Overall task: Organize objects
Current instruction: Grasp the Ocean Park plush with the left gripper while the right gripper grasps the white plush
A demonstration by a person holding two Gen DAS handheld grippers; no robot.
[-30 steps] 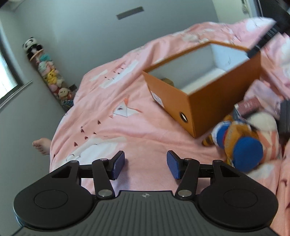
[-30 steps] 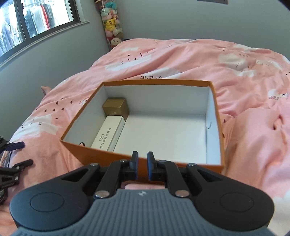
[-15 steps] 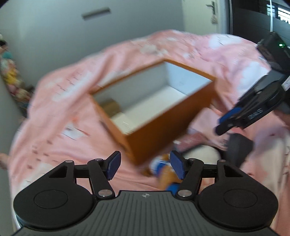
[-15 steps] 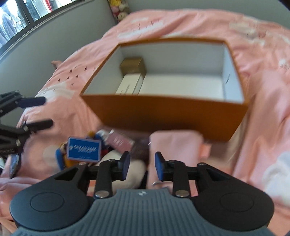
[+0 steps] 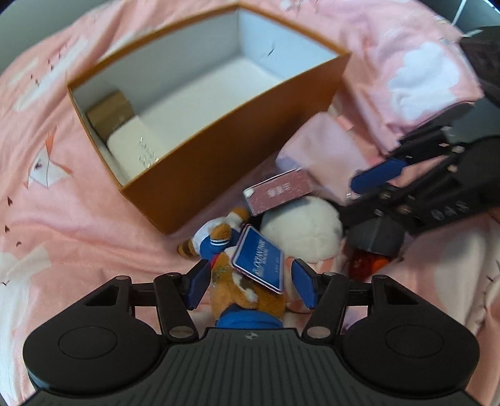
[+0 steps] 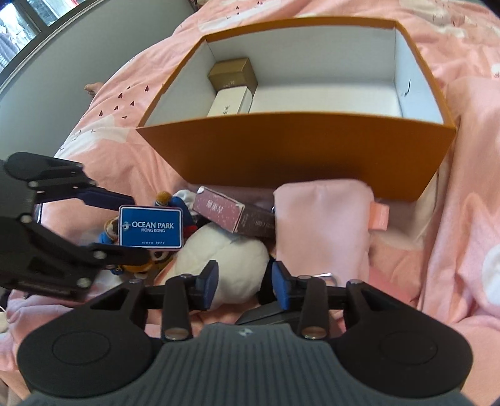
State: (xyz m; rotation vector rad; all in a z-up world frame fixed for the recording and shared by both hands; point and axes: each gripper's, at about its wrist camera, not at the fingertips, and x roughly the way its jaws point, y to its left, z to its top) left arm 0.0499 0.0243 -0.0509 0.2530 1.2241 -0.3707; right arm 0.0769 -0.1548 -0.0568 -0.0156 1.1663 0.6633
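Note:
An open orange box [image 5: 237, 162] [image 6: 312, 162] sits on the pink bed, with a gold box [image 6: 232, 73] and a white box [image 6: 229, 101] inside at its left. In front of it lie an orange plush toy [image 5: 243, 293] with a blue Ocean Park tag [image 5: 261, 260] [image 6: 151, 227], a white plush [image 5: 301, 229] [image 6: 231, 262], a pink carton [image 5: 279, 192] [image 6: 218, 209] and a pink pouch [image 6: 325, 231]. My left gripper [image 5: 251, 285] is open around the orange plush and its tag. My right gripper [image 6: 243, 285] is open just over the white plush.
A pink patterned duvet [image 5: 62, 218] covers the bed all around. A dark object [image 5: 376, 239] lies by the white plush, under the right gripper. A window [image 6: 28, 22] and grey wall stand at the far left.
Both grippers have dropped back from the box to the pile in front of it. The right gripper has opened from shut. The left now straddles the orange plush.

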